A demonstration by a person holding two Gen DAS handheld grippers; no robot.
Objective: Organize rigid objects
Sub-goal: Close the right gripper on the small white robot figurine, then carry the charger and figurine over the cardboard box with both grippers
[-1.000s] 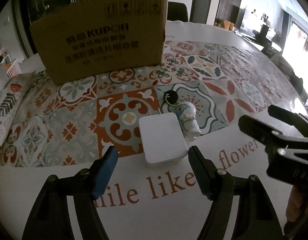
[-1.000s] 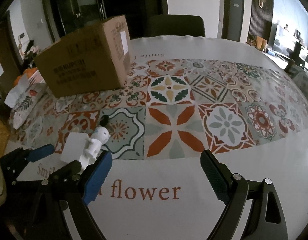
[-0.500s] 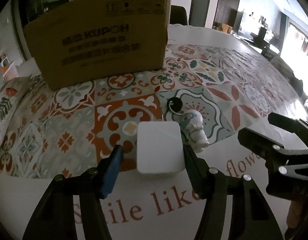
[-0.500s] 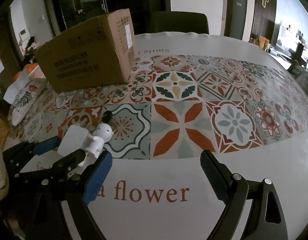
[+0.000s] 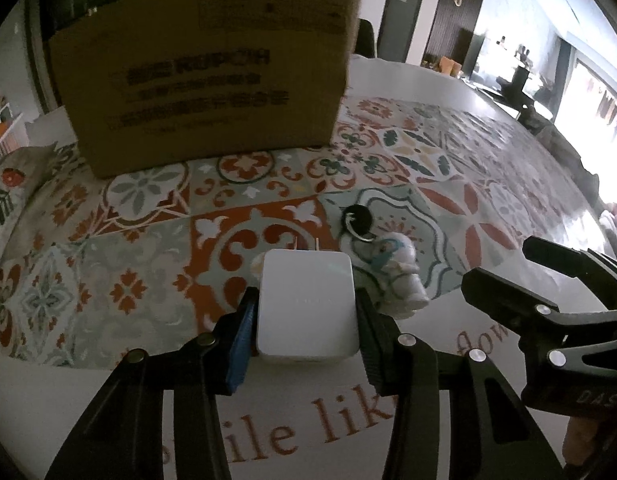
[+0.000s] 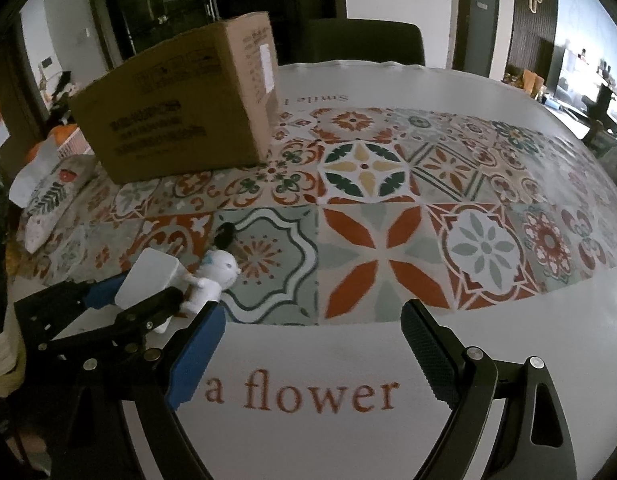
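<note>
One white charger (image 5: 306, 306), one small white figurine (image 5: 400, 276) with a black tag, and one cardboard box (image 5: 206, 76) sit on the surface (image 6: 388, 344). One patterned pouch (image 6: 52, 200) lies at its edge. One chair (image 6: 364, 42) stands behind.

- The box (image 5: 212, 80) blocks the far left of the table (image 6: 388, 360).
- A figurine (image 5: 396, 276) lies just right of the charger (image 5: 306, 308), crowding that side.
- The left gripper (image 5: 304, 320) pinches the charger; the right gripper (image 6: 312, 352) hangs near, jaws wide.
- Open cloth (image 6: 428, 240) stretches right and ahead.
</note>
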